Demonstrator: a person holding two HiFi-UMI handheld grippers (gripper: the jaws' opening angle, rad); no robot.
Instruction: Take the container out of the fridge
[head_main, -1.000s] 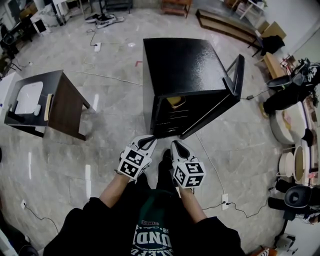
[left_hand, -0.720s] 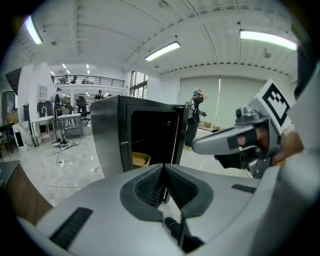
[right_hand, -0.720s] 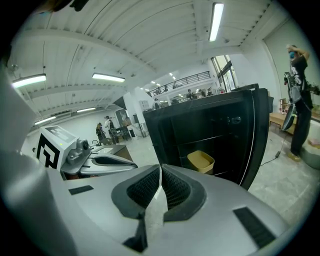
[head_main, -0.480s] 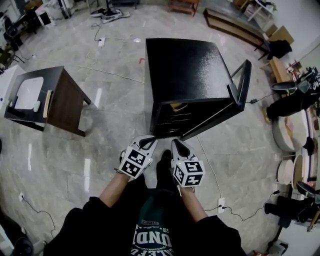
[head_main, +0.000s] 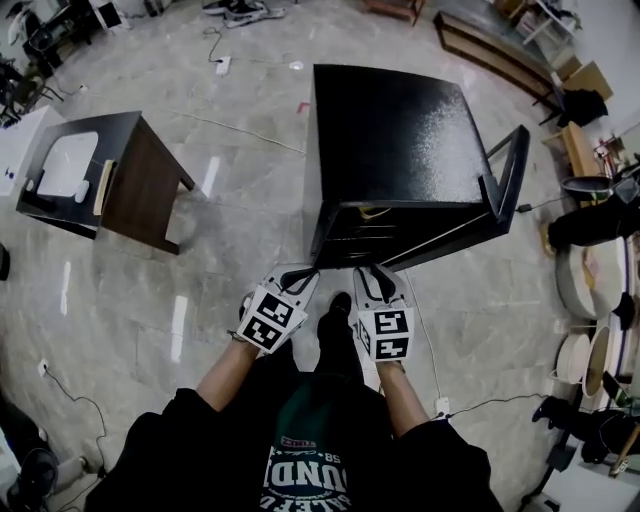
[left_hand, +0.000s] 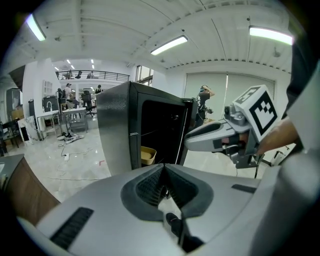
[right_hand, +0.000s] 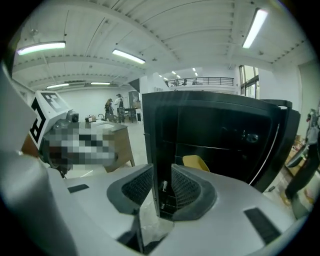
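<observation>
A black mini fridge (head_main: 395, 130) stands on the floor with its door (head_main: 505, 190) swung open to the right. A yellow container (head_main: 372, 211) sits on a shelf inside, also visible in the left gripper view (left_hand: 147, 155) and the right gripper view (right_hand: 196, 162). Both grippers hover side by side just in front of the fridge opening. My left gripper (head_main: 300, 275) is shut and empty, its pads (left_hand: 150, 185) meeting. My right gripper (head_main: 372, 272) has its jaws opening, with a gap between the pads (right_hand: 186, 186) and nothing held.
A dark wooden side table (head_main: 130, 190) with a white pad on top stands to the left. Cables and a power strip (head_main: 440, 405) lie on the marble floor. Baskets and clutter (head_main: 590, 300) line the right side. People stand far in the background.
Both grippers have moved forward, closer to the fridge front. The fridge now fills more of the head view, and the right gripper's marker cube has turned to face up.
</observation>
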